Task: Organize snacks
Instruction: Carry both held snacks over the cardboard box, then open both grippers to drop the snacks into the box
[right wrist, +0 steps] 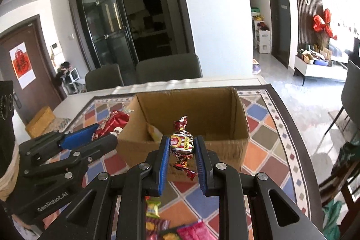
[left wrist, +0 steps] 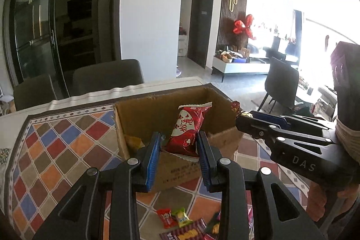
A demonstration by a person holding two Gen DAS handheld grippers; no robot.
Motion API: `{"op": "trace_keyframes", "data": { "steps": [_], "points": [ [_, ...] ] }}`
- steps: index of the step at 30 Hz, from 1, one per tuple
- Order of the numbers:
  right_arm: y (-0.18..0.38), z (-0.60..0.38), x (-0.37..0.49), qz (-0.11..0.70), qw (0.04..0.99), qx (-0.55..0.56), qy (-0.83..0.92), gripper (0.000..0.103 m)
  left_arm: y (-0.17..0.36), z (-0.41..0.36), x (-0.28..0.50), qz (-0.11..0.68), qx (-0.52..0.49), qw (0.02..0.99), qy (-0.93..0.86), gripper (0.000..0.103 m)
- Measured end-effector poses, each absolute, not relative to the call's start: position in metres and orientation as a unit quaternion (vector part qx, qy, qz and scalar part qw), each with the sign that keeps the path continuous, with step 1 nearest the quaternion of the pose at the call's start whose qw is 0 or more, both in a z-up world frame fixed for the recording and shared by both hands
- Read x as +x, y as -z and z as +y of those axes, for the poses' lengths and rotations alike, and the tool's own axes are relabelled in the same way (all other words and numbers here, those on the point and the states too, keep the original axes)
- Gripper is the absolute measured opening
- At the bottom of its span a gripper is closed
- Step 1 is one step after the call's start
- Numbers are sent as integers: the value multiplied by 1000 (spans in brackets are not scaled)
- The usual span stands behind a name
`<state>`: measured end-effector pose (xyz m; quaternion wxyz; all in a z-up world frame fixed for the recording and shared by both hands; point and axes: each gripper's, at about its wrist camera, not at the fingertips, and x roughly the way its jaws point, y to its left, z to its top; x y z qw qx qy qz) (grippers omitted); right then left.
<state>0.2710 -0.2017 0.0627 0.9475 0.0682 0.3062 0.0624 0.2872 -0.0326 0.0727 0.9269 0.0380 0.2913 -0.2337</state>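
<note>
My left gripper (left wrist: 178, 141) is shut on a red snack packet (left wrist: 187, 129) with white characters and holds it upright over the near edge of an open cardboard box (left wrist: 144, 114). My right gripper (right wrist: 181, 145) is shut on a twist-wrapped coconut candy (right wrist: 182, 144), red, gold and white, just in front of the same box (right wrist: 225, 109). A yellow packet (right wrist: 154, 132) lies inside the box. In the left wrist view the right gripper (left wrist: 241, 118) comes in from the right beside the box. In the right wrist view the left gripper (right wrist: 101, 134) with its red packet (right wrist: 115, 122) is at the left.
The box stands on a table under a cloth of coloured diamonds (left wrist: 56, 145). Several loose snacks (left wrist: 180, 219) lie on the cloth below the grippers, also in the right wrist view (right wrist: 155, 213). Grey chairs (right wrist: 168, 69) stand behind the table. A yellow block (right wrist: 41, 120) lies far left.
</note>
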Motion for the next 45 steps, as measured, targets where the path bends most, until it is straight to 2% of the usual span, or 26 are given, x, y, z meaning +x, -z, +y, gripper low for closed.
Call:
{"op": "trace_keyframes", "data": {
  "steps": [19,21,22,24,25,30,35,39,42,45],
  "points": [
    [-61,-203,337,333,939,59,-70,24,-71,-36,342,315,45,927,199,33],
    [-58,-205,341,335,938,60,-66,24,-68,-37,348,320,48,926,193,34],
    [-56,-204,341,335,938,61,-64,24,-68,-38,350,322,50,926,190,38],
    [-53,-205,347,344,935,65,-60,36,-66,-37,350,322,50,927,185,47],
    [-51,-206,348,347,934,68,-55,46,-66,-37,347,318,51,929,183,51],
    [-50,-204,338,336,939,54,-40,48,-64,-30,331,304,65,936,163,55],
    [-50,-200,321,319,945,62,-30,74,-62,-17,314,304,52,939,152,59],
    [-50,-193,306,296,954,52,-10,81,-59,-7,300,304,48,941,140,62],
    [-51,-186,296,292,956,33,-9,82,-57,-1,289,302,49,942,134,64],
    [-49,-180,285,294,955,23,-15,93,-55,2,277,300,54,943,135,66]
  ]
}}
